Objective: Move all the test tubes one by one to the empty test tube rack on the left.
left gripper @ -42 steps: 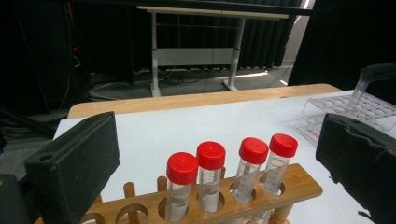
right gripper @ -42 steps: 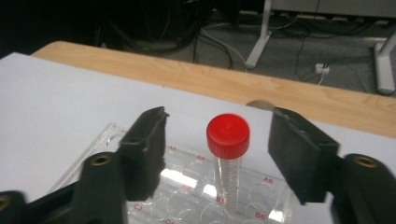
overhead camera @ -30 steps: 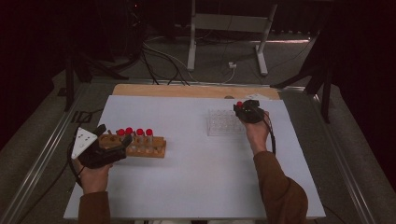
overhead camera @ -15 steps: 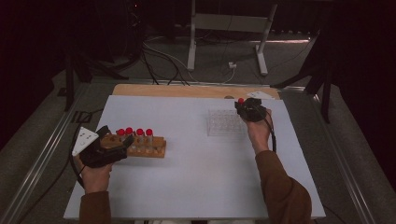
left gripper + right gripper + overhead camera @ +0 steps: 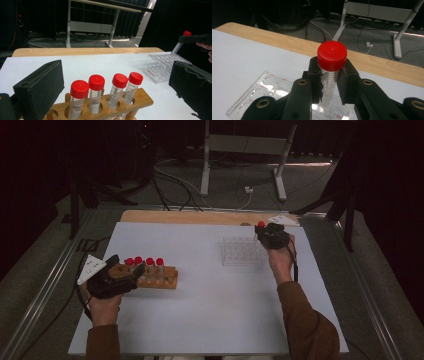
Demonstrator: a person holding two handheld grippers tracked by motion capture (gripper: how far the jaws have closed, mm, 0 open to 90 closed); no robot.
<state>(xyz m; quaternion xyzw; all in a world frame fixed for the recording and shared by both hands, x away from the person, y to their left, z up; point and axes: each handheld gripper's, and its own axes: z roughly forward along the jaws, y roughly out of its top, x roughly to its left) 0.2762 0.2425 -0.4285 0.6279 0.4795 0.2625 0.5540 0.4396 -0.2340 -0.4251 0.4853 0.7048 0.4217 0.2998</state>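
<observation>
My right gripper [image 5: 264,233] [image 5: 331,75] is shut on a clear tube with a red cap [image 5: 332,55] [image 5: 261,224]. It holds the tube upright just above the far right corner of a clear plastic rack [image 5: 240,251] [image 5: 257,92] with empty wells. A wooden rack [image 5: 160,281] [image 5: 135,100] at the left carries several red-capped tubes [image 5: 96,82]. My left gripper [image 5: 131,274] [image 5: 115,75] rests at that rack's left end. Its jaws stand wide open on either side of the rack without touching it. From there the right gripper [image 5: 197,38] shows far off over the clear rack [image 5: 160,67].
The white table top [image 5: 210,310] has a wooden strip [image 5: 190,217] along its far edge. A small white plate [image 5: 282,220] lies at the far right corner. Cables and a metal stand [image 5: 240,150] are on the floor beyond. A metal rail [image 5: 45,290] runs along the left side.
My right gripper has lifted the tube a little higher above the clear rack. The left gripper and the wooden rack have stayed put.
</observation>
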